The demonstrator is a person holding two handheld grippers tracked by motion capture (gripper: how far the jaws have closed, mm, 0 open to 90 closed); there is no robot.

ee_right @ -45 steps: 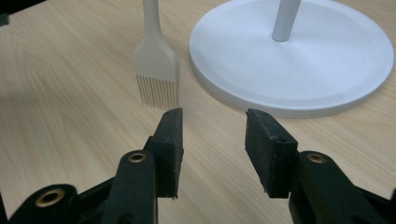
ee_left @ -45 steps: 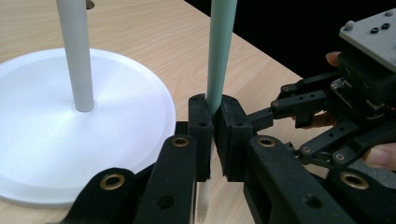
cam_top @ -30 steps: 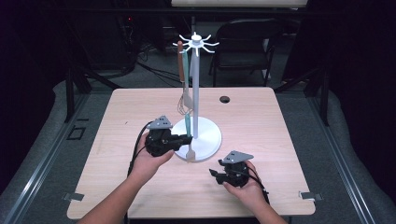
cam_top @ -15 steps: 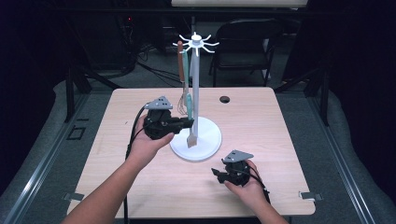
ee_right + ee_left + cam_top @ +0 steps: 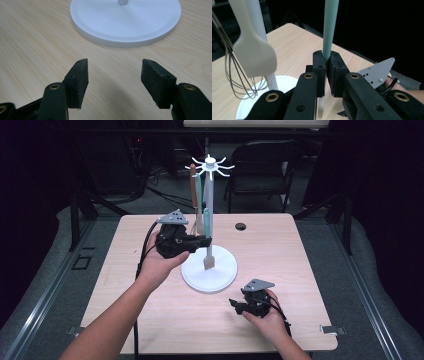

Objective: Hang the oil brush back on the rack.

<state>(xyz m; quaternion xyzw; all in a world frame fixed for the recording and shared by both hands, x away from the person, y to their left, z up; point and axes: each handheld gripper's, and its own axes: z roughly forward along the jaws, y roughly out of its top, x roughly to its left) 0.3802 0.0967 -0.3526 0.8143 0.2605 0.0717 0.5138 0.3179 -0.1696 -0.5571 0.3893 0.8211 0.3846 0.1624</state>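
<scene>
brush [image 5: 330, 27] handle clenched between left gripper [image 5: 325, 75] jaws; right gripper [image 5: 113, 82] jaws released, opening, empty.

The left tool [image 5: 202, 241] is raised on an outstretched forearm, pointing level toward the person's right, its jaws clamped tight together. The right tool [image 5: 234, 305] sits low in the right hand near the body; its jaws have just been opening and stand wide with nothing between them.

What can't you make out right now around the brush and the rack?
- Brush handle, left gripper view: its top is cut off by the upper edge; the left gripper hides most of the bristles.
- Rack hooks, high view: too small to tell which are free.
- Black round thing, high view: too small to identify.
</scene>
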